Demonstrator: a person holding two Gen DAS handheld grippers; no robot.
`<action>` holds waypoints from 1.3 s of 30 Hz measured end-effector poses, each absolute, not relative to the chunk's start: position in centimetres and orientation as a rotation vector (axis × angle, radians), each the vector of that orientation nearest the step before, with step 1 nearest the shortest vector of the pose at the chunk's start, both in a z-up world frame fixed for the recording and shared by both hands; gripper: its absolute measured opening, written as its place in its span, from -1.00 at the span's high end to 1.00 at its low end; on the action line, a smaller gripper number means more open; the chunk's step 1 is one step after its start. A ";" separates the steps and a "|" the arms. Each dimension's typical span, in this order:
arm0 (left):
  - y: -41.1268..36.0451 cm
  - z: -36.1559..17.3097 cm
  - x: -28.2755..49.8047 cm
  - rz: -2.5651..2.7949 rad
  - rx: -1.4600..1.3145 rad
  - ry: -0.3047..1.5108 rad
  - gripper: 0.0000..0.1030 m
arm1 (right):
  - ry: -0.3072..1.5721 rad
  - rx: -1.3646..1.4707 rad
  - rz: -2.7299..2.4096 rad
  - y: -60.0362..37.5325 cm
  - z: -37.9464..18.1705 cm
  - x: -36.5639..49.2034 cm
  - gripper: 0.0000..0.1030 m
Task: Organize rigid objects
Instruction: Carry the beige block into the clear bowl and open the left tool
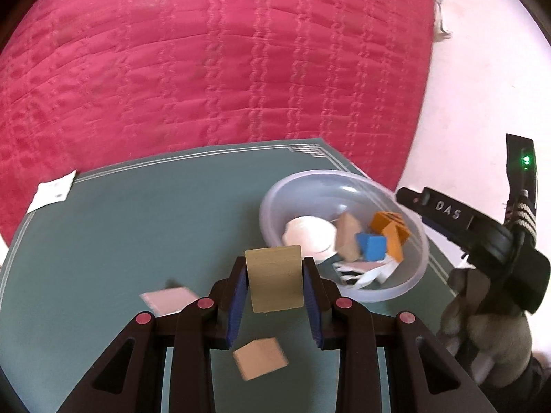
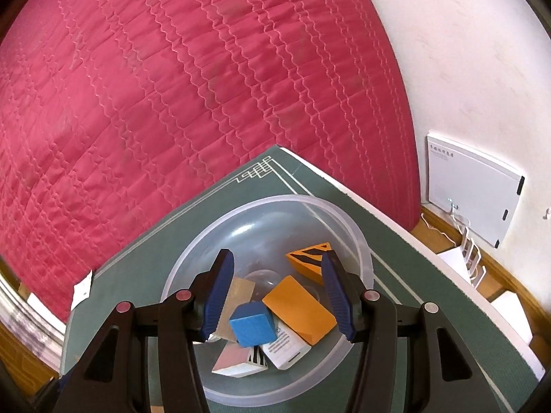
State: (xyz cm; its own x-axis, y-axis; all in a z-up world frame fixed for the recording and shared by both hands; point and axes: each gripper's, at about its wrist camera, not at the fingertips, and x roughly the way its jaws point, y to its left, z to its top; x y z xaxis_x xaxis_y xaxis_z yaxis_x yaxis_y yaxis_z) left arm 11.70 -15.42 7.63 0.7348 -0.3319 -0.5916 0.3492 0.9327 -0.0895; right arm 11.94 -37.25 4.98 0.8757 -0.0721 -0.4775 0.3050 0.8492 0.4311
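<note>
My left gripper (image 1: pixel 274 277) is shut on a tan wooden block (image 1: pixel 274 281) and holds it above the green mat (image 1: pixel 120 234). A clear plastic bowl (image 1: pixel 403 285) sits to its right with several blocks inside: blue (image 1: pixel 371 246), orange (image 1: pixel 391 230), tan. A pink block (image 1: pixel 168 301) and a light wooden block (image 1: pixel 260 358) lie on the mat below. My right gripper (image 2: pixel 277 292) is open and empty, hovering over the bowl (image 2: pixel 358 237), above a blue block (image 2: pixel 253 323) and orange blocks (image 2: pixel 299 311). It also shows in the left wrist view (image 1: pixel 482 230).
The mat lies on a pink quilted bedspread (image 1: pixel 206 69). A white label (image 1: pixel 53 191) hangs at the mat's far left corner. In the right wrist view a white router (image 2: pixel 471 189) leans on the wall beside a wooden floor strip (image 2: pixel 509 285).
</note>
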 end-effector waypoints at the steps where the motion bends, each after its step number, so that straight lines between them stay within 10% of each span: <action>1: -15.9 7.6 11.9 -0.385 0.029 0.647 0.36 | 0.468 0.528 -0.206 -37.3 5.0 11.9 -0.06; 14: -21.1 6.8 14.6 -0.473 0.073 0.660 0.33 | 0.463 0.554 -0.214 -37.8 5.0 11.9 -0.06; 18: -20.4 6.5 14.5 -0.457 0.058 0.651 -0.15 | 0.462 0.547 -0.206 -37.8 5.1 11.9 -0.06; 39: -9.4 8.0 13.0 -0.216 -0.101 0.597 -0.44 | 0.462 0.489 -0.167 -35.9 5.4 11.8 -0.06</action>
State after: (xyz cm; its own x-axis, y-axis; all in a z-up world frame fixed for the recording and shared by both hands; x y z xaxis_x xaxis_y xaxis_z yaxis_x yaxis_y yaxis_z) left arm 13.04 -9.36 7.98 0.8052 -0.2310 -0.5462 0.1726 0.9724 -0.1568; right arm 11.83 -35.91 5.39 0.8840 -0.0456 -0.4652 0.2625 0.8719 0.4134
